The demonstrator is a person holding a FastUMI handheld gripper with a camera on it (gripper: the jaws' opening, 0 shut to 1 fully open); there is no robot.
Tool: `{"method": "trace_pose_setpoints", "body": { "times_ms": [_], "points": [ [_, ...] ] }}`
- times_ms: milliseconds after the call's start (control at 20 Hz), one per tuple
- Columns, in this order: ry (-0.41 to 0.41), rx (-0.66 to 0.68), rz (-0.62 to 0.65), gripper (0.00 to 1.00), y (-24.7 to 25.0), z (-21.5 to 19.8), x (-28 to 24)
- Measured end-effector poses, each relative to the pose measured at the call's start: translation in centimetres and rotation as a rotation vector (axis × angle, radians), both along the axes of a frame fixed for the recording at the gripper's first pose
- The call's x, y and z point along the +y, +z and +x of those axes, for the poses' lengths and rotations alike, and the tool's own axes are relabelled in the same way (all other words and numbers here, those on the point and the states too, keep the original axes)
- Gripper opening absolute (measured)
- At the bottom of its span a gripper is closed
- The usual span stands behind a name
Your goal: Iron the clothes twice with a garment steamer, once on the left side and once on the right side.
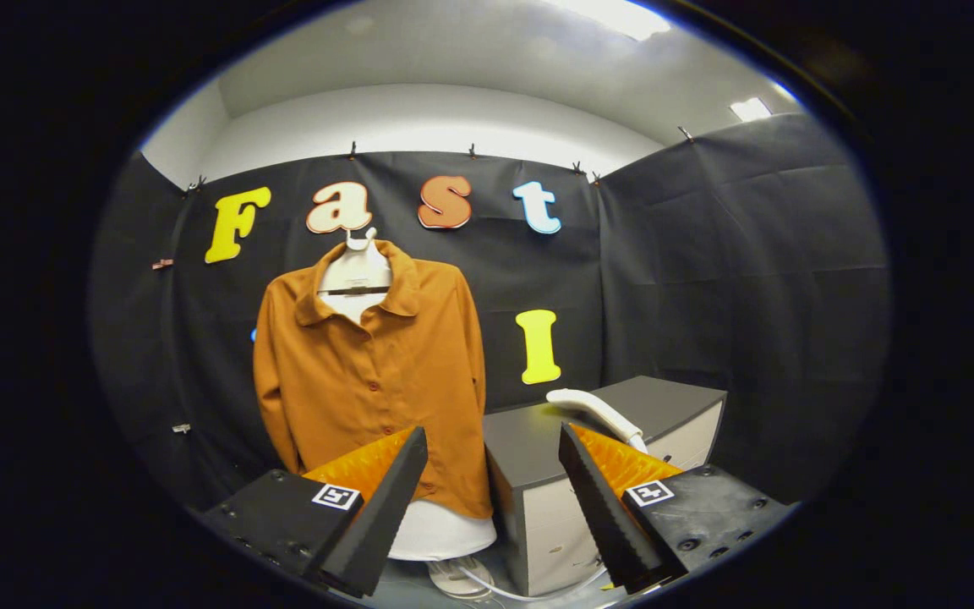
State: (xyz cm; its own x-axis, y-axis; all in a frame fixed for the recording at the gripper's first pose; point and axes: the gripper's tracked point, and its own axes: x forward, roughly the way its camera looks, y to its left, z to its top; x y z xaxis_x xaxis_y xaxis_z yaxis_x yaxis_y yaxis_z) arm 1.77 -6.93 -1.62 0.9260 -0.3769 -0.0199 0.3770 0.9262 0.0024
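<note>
Claw [494, 507] open, empty, aimed toward steamer [593, 412] lying at one o'clock on surface [529, 448]; shirt [373, 372] hung at eleven, ready for steaming.

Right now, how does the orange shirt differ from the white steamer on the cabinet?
The orange shirt hangs upright on a white mannequin form; the steamer lies on the dark top of the cabinet. The shirt is broad, soft cloth, buttoned down the front; the steamer is a slim, curved, hard thing. The shirt sits beyond one finger, the steamer beyond the other. Both lie ahead of the gripper, whose jaws stand open and empty.
</note>
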Motion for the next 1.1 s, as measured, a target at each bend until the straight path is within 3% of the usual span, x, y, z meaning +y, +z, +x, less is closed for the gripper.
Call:
{"method": "trace_pose_setpoints", "body": {
  "times_ms": [250, 450, 1100],
  "points": [
    [-0.043, -0.013, -0.027, 0.98, 0.8, 3.9, -7.2],
    [-0.032, 0.023, -0.048, 0.98, 0.5, 8.1, -12.6],
    [0.023, 0.269, 0.081, 0.99, -8.4, 19.3, -26.0]
  ]
}}
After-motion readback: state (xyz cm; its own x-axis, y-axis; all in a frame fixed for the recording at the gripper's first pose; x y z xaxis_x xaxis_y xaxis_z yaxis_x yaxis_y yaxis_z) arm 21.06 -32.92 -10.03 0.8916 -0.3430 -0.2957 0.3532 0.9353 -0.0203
